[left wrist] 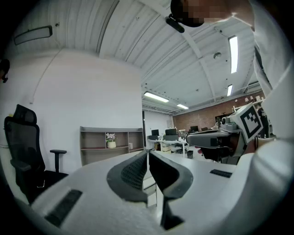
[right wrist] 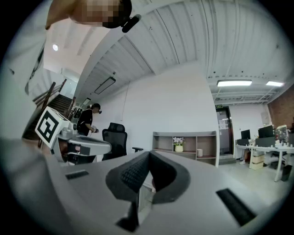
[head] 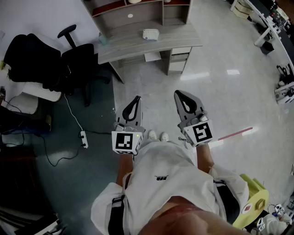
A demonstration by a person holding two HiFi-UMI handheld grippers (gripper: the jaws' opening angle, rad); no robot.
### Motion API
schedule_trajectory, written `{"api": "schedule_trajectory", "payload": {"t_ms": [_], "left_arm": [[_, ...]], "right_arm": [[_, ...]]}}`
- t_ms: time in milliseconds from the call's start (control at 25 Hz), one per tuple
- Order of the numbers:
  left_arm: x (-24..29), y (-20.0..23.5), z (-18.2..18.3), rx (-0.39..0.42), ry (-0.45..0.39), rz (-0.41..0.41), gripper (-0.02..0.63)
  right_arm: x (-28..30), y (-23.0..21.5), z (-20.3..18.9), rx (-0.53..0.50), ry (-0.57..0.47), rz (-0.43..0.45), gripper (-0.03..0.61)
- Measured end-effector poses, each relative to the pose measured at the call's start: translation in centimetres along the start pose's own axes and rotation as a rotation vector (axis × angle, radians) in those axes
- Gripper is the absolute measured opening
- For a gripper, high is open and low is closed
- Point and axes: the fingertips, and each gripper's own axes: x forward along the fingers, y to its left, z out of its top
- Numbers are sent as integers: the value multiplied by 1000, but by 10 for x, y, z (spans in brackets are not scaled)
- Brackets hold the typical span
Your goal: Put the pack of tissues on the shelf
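Note:
The pack of tissues [head: 150,34], a small pale block, lies on the grey desk [head: 119,43] far ahead of me. A wooden shelf unit [head: 138,8] rises from the back of that desk; it also shows as shelf unit [left wrist: 110,140] and shelf unit [right wrist: 183,144], with a small flower pot on it. My left gripper [head: 136,98] and right gripper [head: 179,94] are held side by side in front of my body, well short of the desk. Both are shut with nothing between the jaws, as seen at left gripper [left wrist: 148,153] and right gripper [right wrist: 149,156].
A black office chair [head: 78,59] stands left of the desk, with a power strip [head: 83,139] and cables on the floor. A red tape line [head: 234,134] marks the floor at right. A yellow object [head: 252,197] sits behind me. Other desks [head: 271,23] stand at far right.

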Motion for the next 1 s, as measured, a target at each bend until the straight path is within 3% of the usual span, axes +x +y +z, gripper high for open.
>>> {"api": "schedule_trajectory", "payload": {"t_ms": [160, 480, 1000], "left_arm": [[-4, -11, 1, -3, 1, -1, 34], [-9, -23, -5, 1, 17, 3, 34], [32, -6, -9, 24, 25, 15, 34]], "right_arm": [[-13, -3, 2, 12, -20, -15, 28], [-20, 7, -1, 6, -34, 35, 28], [11, -19, -17, 10, 7, 60, 28]]}}
